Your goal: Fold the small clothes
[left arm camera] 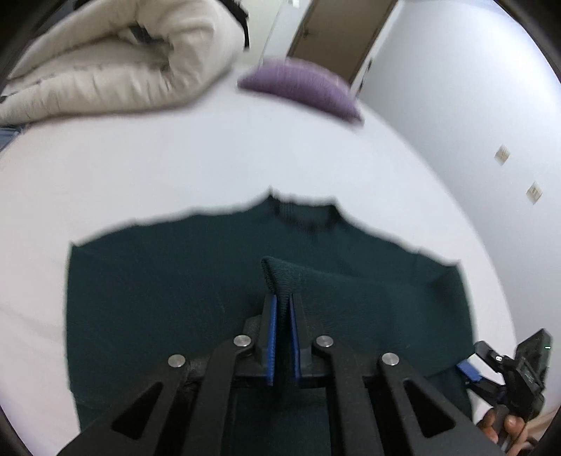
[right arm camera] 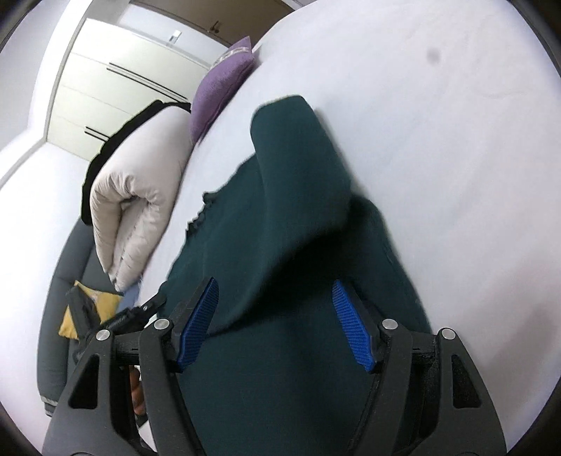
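Note:
A dark green sweater (left arm camera: pixel 182 280) lies flat on a white bed (left arm camera: pixel 175 158), neck hole toward the far side. My left gripper (left arm camera: pixel 282 298) is shut on a sleeve cuff (left arm camera: pixel 280 273) and holds it raised over the sweater's middle. The right gripper (left arm camera: pixel 491 371) shows at the sweater's right edge in the left wrist view. In the right wrist view the right gripper (right arm camera: pixel 275 291) is open just above the sweater (right arm camera: pixel 280 368), with a folded sleeve (right arm camera: pixel 298 158) stretching away between its blue pads (right arm camera: pixel 354 326).
A rolled cream duvet (left arm camera: pixel 105 63) and a purple cushion (left arm camera: pixel 301 84) lie at the far end of the bed. A door (left arm camera: pixel 336 28) and white wall (left arm camera: pixel 473 87) stand beyond. A grey sofa with a yellow item (right arm camera: pixel 87 308) is beside the bed.

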